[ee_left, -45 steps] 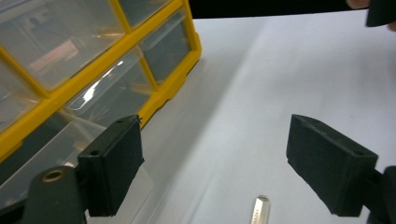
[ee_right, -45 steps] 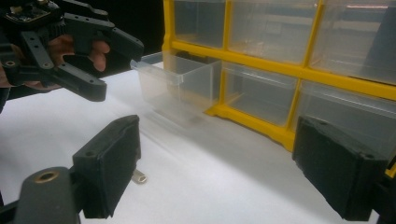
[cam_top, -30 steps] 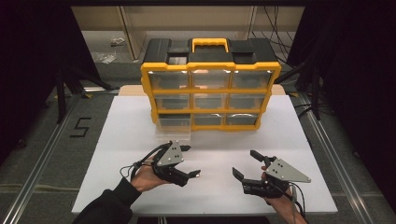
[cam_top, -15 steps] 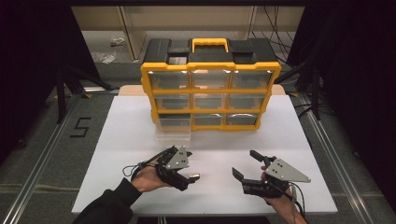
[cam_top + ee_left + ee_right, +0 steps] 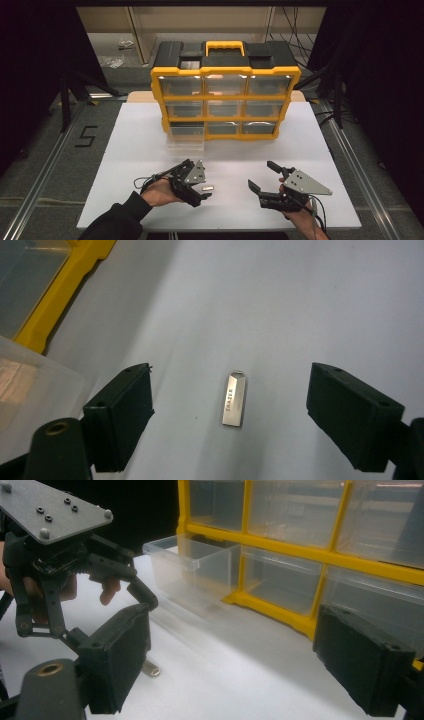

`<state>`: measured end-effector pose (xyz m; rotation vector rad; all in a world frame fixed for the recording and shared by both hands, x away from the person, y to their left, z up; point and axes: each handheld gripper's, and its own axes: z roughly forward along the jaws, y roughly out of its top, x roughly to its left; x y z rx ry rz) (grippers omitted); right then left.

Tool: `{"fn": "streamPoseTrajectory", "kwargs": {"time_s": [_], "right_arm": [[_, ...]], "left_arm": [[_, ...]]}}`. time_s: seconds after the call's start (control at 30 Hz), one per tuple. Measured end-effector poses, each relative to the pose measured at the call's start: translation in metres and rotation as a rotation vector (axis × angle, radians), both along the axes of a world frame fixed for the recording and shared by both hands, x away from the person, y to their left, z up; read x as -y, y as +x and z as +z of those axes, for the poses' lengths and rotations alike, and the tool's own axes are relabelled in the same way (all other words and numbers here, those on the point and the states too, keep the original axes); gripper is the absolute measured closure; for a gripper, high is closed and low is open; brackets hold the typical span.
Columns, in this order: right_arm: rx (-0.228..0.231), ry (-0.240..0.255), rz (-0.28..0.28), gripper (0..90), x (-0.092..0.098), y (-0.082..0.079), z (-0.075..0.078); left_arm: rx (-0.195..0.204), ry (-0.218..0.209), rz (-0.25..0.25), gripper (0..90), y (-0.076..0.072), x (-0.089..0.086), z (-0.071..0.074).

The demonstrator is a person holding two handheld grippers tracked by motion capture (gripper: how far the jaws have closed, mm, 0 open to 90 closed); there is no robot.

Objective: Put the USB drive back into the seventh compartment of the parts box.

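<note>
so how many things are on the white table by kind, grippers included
yellow and black plastic drawer cabinet: 1
clear plastic drawer pulled out at its bottom left: 1
small silver metal usb stick: 1
black two-jaw grippers, left and right, both open: 2
total: 5

Silver USB stick (image 5: 234, 398) on a white bench (image 5: 125, 150); yellow-framed organizer (image 5: 226, 97) with clear drawers and a black top.
</note>
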<state>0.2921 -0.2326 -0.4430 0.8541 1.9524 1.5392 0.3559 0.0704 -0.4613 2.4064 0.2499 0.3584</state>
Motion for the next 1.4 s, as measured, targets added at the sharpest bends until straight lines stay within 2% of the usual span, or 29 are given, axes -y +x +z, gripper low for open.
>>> {"fn": "streamPoseTrajectory", "kwargs": {"time_s": [0.3,0.4,0.5,0.63,1.0,1.2,1.4], "right_arm": [[0.002,0.001,0.003,16.3,0.0,0.0,0.0],[0.002,0.0,0.003,16.3,-0.001,0.0,0.0],[0.002,0.0,0.005,16.3,-0.001,0.0,0.0],[0.001,0.0,0.005,16.3,-0.001,0.0,0.0],[0.001,-0.001,0.007,16.3,-0.001,0.0,0.0],[0.001,-0.003,0.008,16.3,-0.001,0.0,0.0],[0.001,-0.006,0.009,16.3,-0.002,0.0,0.0]], "left_arm": [[-0.019,0.055,-0.009,18.3,0.002,0.005,-0.007],[-0.032,0.059,-0.008,18.7,0.002,0.008,-0.011],[-0.032,0.081,-0.02,21.5,0.002,0.01,-0.012],[-0.061,0.075,-0.029,28.3,0.005,0.01,-0.014],[-0.138,0.069,-0.01,42.3,0.02,0.008,-0.018],[-0.157,0.068,-0.001,49.8,0.025,0.008,-0.02],[-0.169,0.088,-0.009,54.3,0.026,0.011,-0.021]]}}
